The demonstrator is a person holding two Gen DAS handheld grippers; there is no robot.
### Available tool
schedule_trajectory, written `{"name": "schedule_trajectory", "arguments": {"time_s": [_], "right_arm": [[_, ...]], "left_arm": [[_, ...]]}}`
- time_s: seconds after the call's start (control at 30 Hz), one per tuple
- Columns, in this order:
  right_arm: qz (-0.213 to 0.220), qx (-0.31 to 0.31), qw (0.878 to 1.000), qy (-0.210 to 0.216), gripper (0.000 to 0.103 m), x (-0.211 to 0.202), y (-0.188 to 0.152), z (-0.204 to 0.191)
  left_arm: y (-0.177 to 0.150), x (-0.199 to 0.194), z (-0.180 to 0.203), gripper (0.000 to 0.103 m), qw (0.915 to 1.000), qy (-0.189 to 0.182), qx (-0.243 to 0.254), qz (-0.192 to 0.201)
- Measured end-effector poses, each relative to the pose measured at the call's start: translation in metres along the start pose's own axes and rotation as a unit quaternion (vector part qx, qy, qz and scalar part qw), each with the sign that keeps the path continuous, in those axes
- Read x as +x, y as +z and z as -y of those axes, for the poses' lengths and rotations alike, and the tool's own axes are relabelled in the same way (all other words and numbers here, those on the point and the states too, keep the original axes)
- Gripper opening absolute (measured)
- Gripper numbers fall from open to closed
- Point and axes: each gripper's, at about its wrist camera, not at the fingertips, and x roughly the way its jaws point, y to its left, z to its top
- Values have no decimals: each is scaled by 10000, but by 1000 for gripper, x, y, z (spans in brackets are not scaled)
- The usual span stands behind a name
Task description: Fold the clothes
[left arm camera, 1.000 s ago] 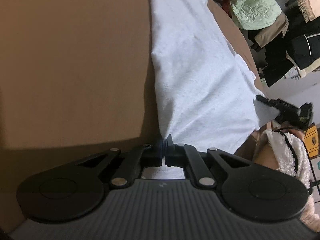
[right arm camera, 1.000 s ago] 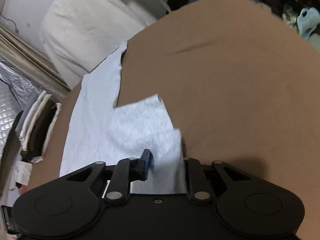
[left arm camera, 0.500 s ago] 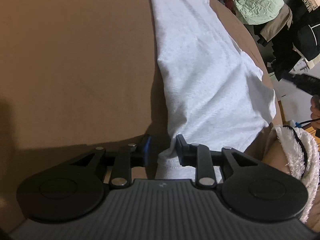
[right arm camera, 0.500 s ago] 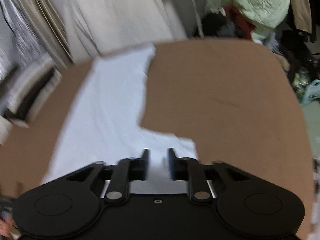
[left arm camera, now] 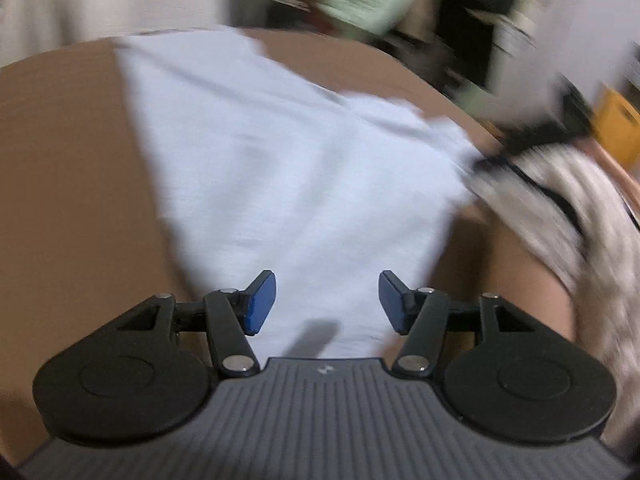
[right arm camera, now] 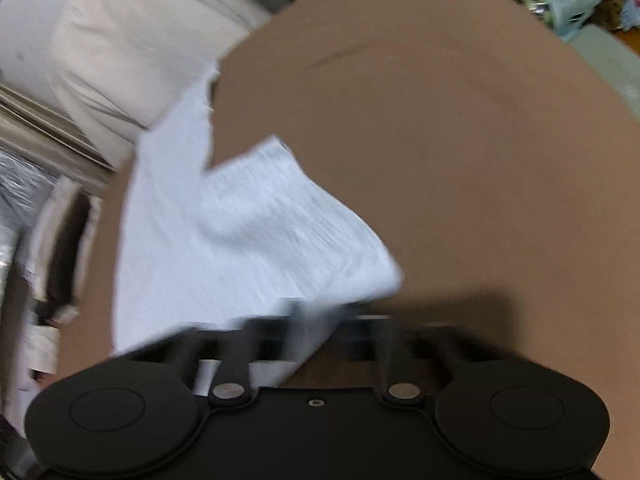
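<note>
White cotton T-shirt (left arm camera: 304,184) lies flat on the brown desk (left arm camera: 68,184); left tool (left arm camera: 326,300) gapes empty, right tool's (right arm camera: 320,332) state is blurred beyond telling, so align edges squarely.

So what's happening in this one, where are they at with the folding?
A person with two handheld grippers is folding a pale grey-white cotton T-shirt spread on a brown cloth-covered table. The left gripper hangs wide open above the shirt's near end, holding nothing. The right gripper is blurred by motion, with the shirt's sleeve bunched just ahead of it; whether it grips the fabric cannot be told.
</note>
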Motion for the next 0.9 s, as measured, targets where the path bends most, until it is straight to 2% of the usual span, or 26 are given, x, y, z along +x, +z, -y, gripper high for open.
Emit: {"name": "schedule_trajectory", "arguments": {"time_s": [0.07,0.13,0.2,0.27,0.3,0.43,0.57,0.63,0.73,0.9], "right_arm": [[70,-31,9991,414,6,1,12,-13],[140,-63,9965,827,6,3,24,-26],[198,-164,9934,1117,6,-4,37,-46],[218,-282,9917,1232,6,-9,47,-64],[203,-313,9920,1209,6,-8,50,-71],[139,-283,9944,1007,6,-4,58,-84],[156,-102,9962,848,6,-6,56,-78],[179,-8,9965,819,6,-11,49,-70],[151,101,9976,663,6,-15,33,-51],[-93,186,9998,40,7,-5,-9,-2]], "left_arm": [[-5,16,6,64,9993,47,80,-365],[-12,23,3,62,9984,143,-29,-554],[-16,21,-5,44,9979,226,-237,-563],[-16,16,-13,15,9972,251,-473,-519],[-15,13,-16,13,9968,218,-607,-472],[-7,-3,-24,12,9941,150,-1046,-229],[-3,-23,-37,11,9877,-216,-1550,61],[-4,-31,-42,11,9854,-333,-1667,113],[-7,-30,-40,12,9867,-369,-1583,19],[-18,-5,-18,12,9916,147,-1241,-343]]}}
